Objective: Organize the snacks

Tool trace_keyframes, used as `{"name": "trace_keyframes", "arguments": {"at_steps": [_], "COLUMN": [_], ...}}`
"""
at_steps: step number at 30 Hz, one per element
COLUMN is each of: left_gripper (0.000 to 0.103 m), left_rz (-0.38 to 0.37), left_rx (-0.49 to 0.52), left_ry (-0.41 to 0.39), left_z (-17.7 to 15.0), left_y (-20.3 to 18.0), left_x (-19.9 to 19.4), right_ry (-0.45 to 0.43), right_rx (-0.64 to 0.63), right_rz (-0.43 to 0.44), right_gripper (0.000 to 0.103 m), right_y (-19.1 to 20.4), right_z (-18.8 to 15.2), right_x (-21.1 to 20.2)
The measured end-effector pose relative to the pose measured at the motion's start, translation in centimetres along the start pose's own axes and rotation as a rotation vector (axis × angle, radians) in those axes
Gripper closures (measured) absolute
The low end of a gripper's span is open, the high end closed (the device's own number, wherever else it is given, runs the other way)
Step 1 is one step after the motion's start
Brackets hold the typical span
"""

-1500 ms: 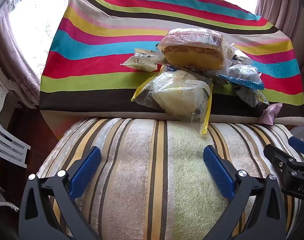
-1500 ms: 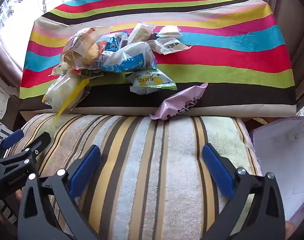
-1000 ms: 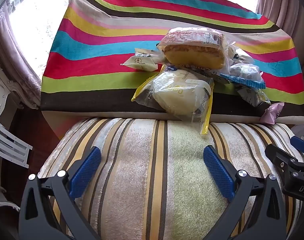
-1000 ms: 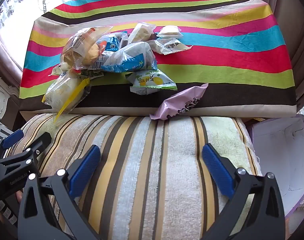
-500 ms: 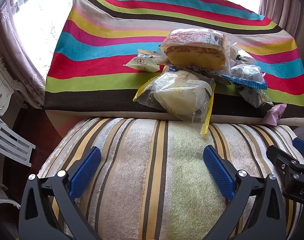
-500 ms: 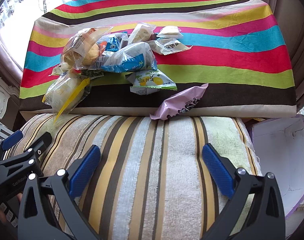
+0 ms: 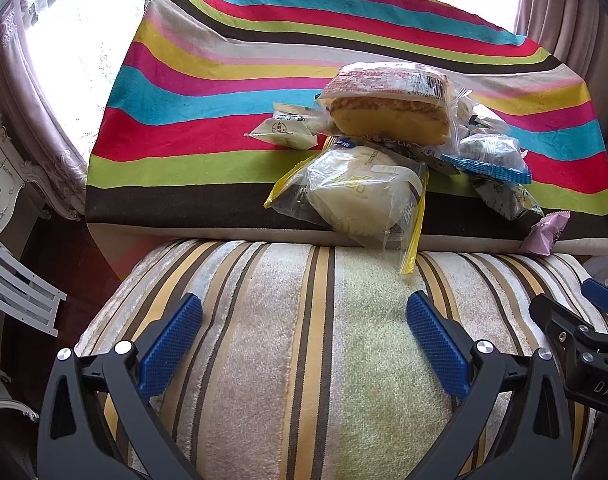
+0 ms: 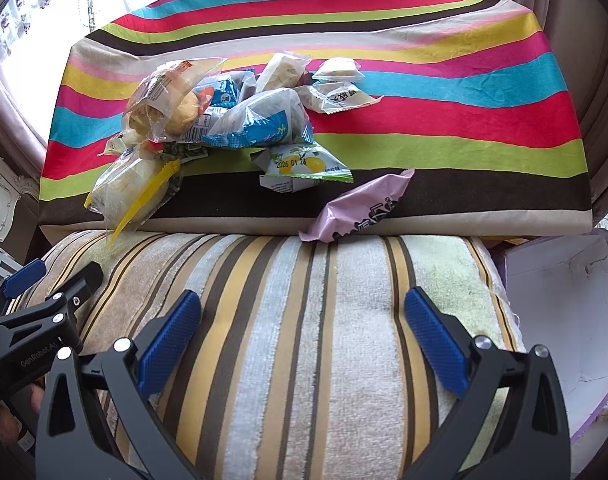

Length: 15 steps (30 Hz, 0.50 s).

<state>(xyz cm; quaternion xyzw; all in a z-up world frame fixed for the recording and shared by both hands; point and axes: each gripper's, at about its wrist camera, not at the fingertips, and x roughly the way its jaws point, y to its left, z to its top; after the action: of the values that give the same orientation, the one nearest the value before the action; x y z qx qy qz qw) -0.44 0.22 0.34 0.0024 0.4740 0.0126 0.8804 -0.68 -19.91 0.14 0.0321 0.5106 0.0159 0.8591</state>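
A pile of wrapped snacks lies on a table with a rainbow-striped cloth [image 7: 192, 128]. On top is a bagged sponge cake [image 7: 387, 108], also in the right wrist view [image 8: 164, 100]. Below it is a pale bun in a yellow-edged bag [image 7: 359, 196] [image 8: 128, 188]. A blue-and-white packet [image 8: 264, 124], a lemon packet [image 8: 304, 168] and a pink packet [image 8: 359, 208] lie nearer the right. My left gripper [image 7: 304, 332] is open and empty over a striped cushion [image 7: 288, 360]. My right gripper [image 8: 304, 328] is open and empty, short of the pink packet.
A white box with a purple rim [image 8: 563, 312] stands at the right of the cushion. Small white sachets [image 8: 339, 96] lie behind the pile. White furniture [image 7: 0, 184] and curtains stand at the left. The other gripper shows at each view's edge [image 7: 583, 332] [image 8: 36, 320].
The left gripper view has shifted slightly, with the snack pile sitting a little lower and further right. The right gripper has barely moved. Both stay open.
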Motion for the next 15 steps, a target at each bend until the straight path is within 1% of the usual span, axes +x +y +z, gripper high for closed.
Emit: {"name": "trace_keyframes", "arguments": {"at_steps": [15], "left_gripper": [0.004], "left_rz": [0.009], "left_rx": [0.006], "left_ry": [0.001], "left_z": [0.05], "left_y": [-0.29], "left_x": [0.07], "right_ry": [-0.003], "right_rx": [0.0], "right_rz": [0.0], "right_gripper": [0.001], "right_y": [0.03], "right_z": [-0.03], "right_x": [-0.01]}}
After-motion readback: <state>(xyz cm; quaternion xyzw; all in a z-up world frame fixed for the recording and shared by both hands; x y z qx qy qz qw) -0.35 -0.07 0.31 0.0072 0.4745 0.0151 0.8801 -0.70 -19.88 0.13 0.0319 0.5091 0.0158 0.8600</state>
